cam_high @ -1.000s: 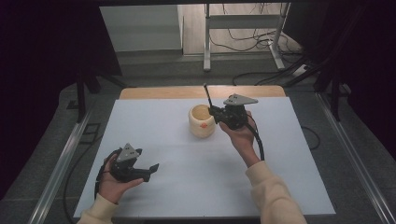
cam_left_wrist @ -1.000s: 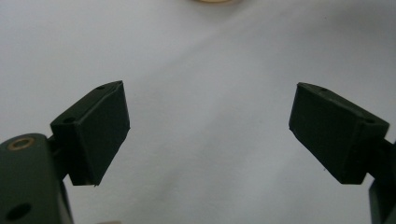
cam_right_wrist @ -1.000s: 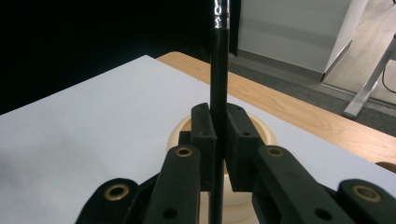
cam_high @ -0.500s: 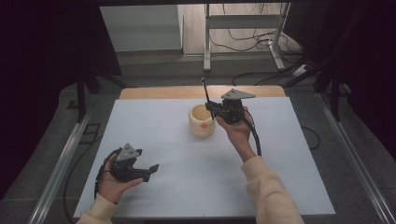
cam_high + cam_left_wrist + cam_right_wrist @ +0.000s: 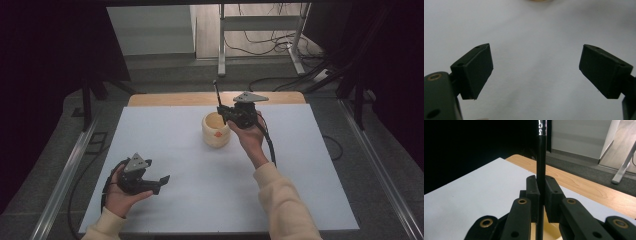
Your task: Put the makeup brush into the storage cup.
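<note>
Lifting thin black rod (image 5: 217, 102) to upright over cream ceramic pot (image 5: 216, 130), right tool (image 5: 541, 195) clenched on it; rod more tilted a second ago. Insertion likely next. Left tool (image 5: 535, 72) released, resting low on white worktop (image 5: 175, 150).

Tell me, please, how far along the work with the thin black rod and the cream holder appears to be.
Done: the right gripper is shut on the thin black rod, held upright. In hand: the rod hangs over the cream rounded holder, its lower end near the opening; whether it is going in or coming out cannot be told. Left: the open left gripper rests idle on the white table, so everything else is pending.
</note>
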